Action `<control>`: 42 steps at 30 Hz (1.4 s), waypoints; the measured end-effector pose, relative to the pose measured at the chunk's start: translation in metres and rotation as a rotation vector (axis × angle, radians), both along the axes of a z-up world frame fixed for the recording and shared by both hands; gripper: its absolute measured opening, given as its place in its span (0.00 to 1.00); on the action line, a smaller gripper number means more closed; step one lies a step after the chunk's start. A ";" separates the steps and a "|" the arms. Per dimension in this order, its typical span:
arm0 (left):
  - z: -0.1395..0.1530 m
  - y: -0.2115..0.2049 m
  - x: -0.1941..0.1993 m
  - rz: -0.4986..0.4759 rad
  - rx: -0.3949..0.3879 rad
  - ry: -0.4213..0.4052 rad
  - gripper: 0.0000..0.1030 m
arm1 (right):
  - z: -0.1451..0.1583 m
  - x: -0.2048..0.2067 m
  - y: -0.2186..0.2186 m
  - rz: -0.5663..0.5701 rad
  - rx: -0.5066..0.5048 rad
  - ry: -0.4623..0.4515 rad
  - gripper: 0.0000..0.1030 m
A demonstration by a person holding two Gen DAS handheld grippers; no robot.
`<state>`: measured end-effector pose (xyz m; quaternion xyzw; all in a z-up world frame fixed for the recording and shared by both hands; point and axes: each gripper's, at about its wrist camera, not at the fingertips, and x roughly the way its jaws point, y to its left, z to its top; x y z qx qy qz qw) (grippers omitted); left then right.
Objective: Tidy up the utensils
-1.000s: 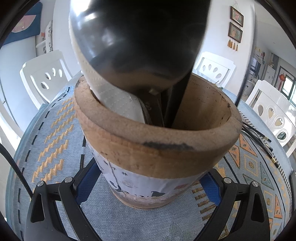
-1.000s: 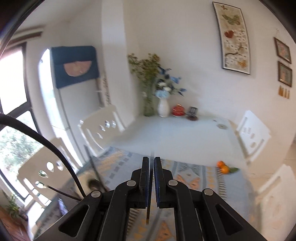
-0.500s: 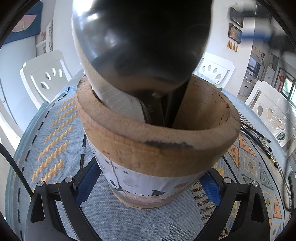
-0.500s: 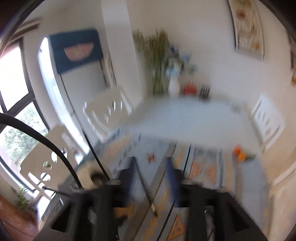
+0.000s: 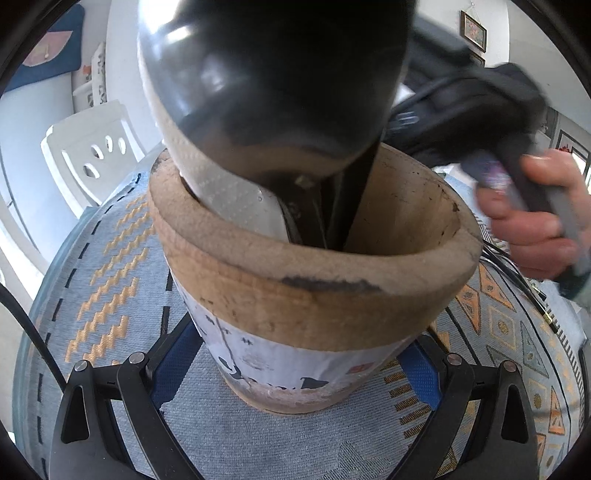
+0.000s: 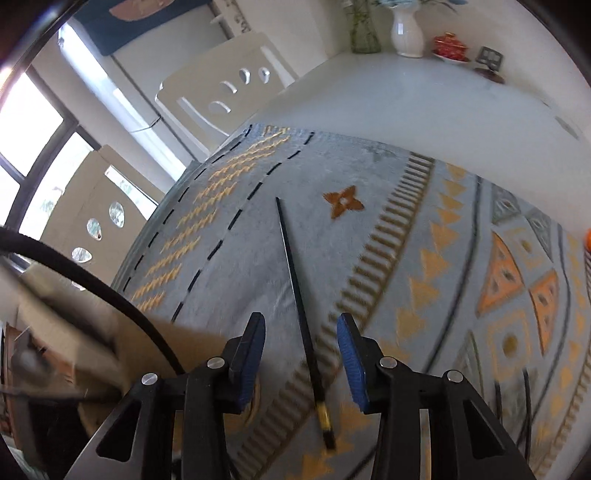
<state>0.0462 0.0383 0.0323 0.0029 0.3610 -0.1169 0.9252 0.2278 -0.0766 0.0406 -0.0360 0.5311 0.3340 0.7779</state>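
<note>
Lowered since before, right gripper [image 6: 301,354] has its closing fingers apart around a chopstick [image 6: 295,295] at lower centre, while left gripper [image 5: 295,369] seems clamped on the pot [image 5: 314,295].

White chairs [image 6: 218,92], patterned tablecloth [image 6: 406,229], vase [image 6: 406,33], perhaps oranges [image 6: 587,240].

Daylight, bright and even, entering through the window [image 6: 33,122] at the left of the right wrist view, where the panes are blown out to white. Both fisheye views bend strongly at the edges with dark corner vignetting; a white glare streak lies on the black ladle bowl [image 5: 273,85], which fills the near field out of focus. Motion blur smears the hand [image 5: 532,218] and the tablecloth [image 6: 461,295] pattern.
</note>
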 end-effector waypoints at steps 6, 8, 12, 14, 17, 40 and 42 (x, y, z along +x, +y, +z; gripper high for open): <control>-0.002 0.002 0.007 -0.003 -0.008 0.012 0.95 | -0.034 0.026 0.037 0.059 -0.065 0.042 0.37; -0.002 0.002 0.009 -0.003 -0.012 0.015 0.95 | -0.036 0.022 0.042 0.078 -0.098 -0.008 0.33; -0.004 0.004 0.012 -0.005 -0.012 0.017 0.95 | -0.037 0.014 0.041 0.082 -0.198 -0.082 0.05; -0.004 0.005 0.011 -0.004 -0.012 0.017 0.95 | -0.036 0.008 0.035 0.079 -0.210 -0.087 0.05; -0.005 0.006 0.011 -0.004 -0.014 0.018 0.95 | -0.033 -0.002 0.008 0.023 -0.191 -0.046 0.05; -0.014 0.010 0.018 0.000 -0.008 0.030 0.96 | 0.070 -0.149 -0.167 -0.289 0.162 -0.159 0.05; -0.014 0.009 0.018 0.002 -0.002 0.029 0.96 | 0.095 -0.150 -0.167 -0.303 0.195 -0.242 0.05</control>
